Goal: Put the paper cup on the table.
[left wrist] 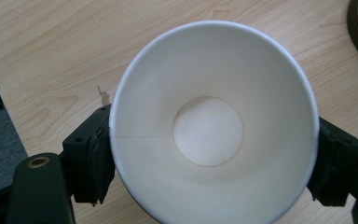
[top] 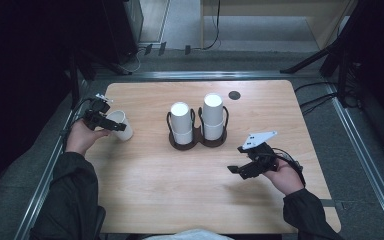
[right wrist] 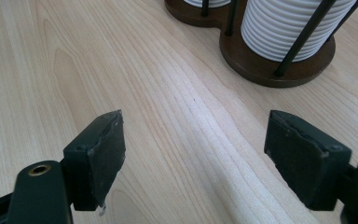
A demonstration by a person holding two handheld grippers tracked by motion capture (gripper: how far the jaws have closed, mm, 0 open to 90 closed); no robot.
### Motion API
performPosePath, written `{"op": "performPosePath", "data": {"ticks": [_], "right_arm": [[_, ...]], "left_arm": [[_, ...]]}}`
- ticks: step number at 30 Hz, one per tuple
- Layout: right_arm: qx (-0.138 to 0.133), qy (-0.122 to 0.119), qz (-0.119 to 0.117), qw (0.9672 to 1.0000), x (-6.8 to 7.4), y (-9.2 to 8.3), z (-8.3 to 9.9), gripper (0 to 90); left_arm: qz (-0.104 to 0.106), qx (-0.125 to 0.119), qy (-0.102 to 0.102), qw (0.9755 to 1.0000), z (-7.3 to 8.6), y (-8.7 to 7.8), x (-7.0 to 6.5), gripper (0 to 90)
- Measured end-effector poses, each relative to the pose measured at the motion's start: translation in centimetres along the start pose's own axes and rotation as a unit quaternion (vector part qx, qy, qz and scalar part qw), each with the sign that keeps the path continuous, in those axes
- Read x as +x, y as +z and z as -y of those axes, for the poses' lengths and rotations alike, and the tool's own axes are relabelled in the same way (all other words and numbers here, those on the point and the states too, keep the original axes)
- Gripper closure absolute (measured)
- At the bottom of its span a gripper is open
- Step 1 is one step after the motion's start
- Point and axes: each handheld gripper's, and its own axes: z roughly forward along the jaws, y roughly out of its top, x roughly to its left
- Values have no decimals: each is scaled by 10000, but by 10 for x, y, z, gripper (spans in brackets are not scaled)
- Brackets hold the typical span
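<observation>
One paper cup — between left claw pads

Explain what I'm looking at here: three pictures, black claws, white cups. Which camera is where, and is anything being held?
No robot arm: a person holds a hand tool with two black jaws in each hand. The high view looks down on the wooden table. The other two pictures come from cameras riding on each tool, looking along its jaws.

In the middle stands a dark double cup holder with two stacks of white paper cups.

The left gripper has a single paper cup between its jaws; the pads sit against its sides, so it appears held. The right gripper is open, with bare table between its jaws.
</observation>
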Motion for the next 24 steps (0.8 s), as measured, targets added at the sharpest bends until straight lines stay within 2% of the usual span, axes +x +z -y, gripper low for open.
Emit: {"op": "performPosePath", "data": {"ticks": [4, 7, 17, 21, 24], "right_arm": [[-4, -13, -11, 10000, 0, 0, 0, 209], [-4, -16, -10, 10000, 0, 0, 0, 209], [18, -36, -30, 10000, 1, 0, 0, 209], [28, -33, -34, 10000, 1, 1, 0, 209], [38, -44, -34, 10000, 1, 1, 0, 209]], "left_arm": [[-118, 85, 48, 9999, 0, 3, -2, 177], [0, 44, 35, 10000, 0, 4, -2, 169], [130, 53, -28, 9999, -1, 9, -5, 121], [242, 41, -162, 9996, -1, 8, -4, 92], [268, 89, -235, 9993, -2, 9, -4, 35]]}}
